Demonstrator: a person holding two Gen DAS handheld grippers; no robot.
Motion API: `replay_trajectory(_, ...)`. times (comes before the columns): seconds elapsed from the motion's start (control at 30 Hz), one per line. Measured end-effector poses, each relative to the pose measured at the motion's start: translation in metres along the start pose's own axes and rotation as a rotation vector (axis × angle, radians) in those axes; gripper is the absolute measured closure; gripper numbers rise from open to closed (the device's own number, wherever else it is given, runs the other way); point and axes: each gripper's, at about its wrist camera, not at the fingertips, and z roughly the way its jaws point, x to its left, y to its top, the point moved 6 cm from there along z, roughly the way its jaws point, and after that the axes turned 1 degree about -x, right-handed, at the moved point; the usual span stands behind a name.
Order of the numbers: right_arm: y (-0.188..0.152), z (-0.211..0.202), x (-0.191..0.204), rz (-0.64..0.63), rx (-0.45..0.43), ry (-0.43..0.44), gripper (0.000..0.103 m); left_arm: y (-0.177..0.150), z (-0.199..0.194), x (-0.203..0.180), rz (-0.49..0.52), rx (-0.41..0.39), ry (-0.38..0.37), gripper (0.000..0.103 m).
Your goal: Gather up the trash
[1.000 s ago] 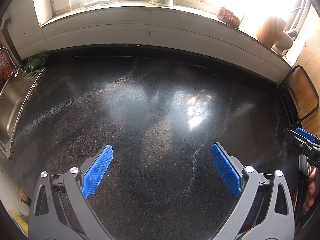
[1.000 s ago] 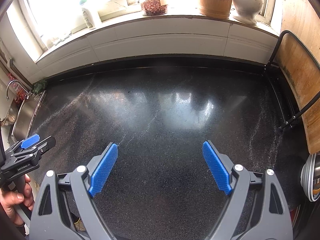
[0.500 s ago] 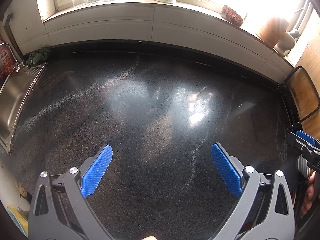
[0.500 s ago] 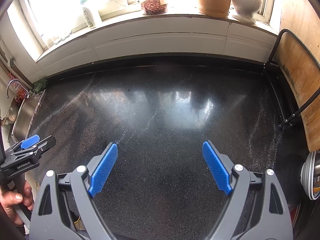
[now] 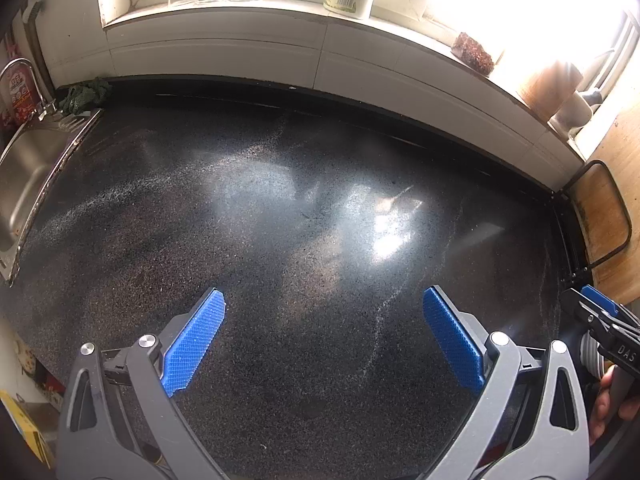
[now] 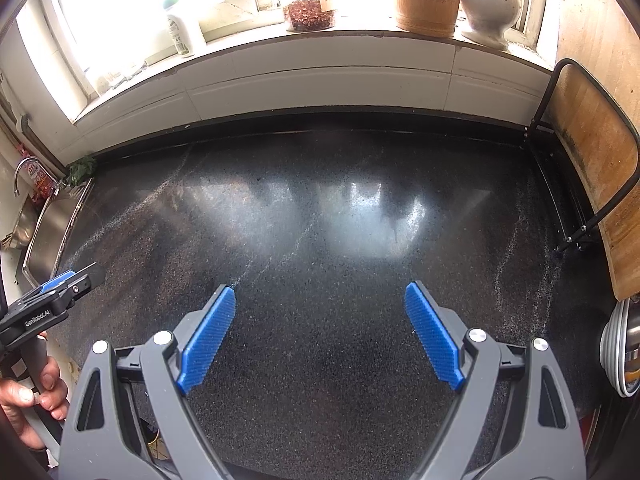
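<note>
A sink (image 5: pixel 28 176) is set left of the countertop (image 5: pixel 304 216), a windowsill (image 6: pixel 320 40) behind, a cutting board (image 6: pixel 592 184) right.

The countertop (image 6: pixel 320 220) is dark speckled stone, polished to a gloss that mirrors the window light, with pale dusty streaks dulling it in places. The sink (image 5: pixel 28 168) at its edge is brushed steel, and the board (image 6: pixel 592 168) leaning at the far side is worn, stained wood. Both grippers carry ribbed blue rubbery pads (image 6: pixel 208 336) on matt grey plastic arms.
</note>
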Motion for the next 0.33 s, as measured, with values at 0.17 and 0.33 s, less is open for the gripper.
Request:
replay_trajectory(0.17,-0.001,0.001,-0.001,0.002,0.003,-0.002,0.019,0.000,0.003,-0.003,0.067,0.005,0.069,0.007)
replay_trajectory(0.33,-0.005,0.004,-0.003,-0.002,0.010,-0.002,0.014,-0.008,0.018,0.011,0.066,0.062,0.101,0.007)
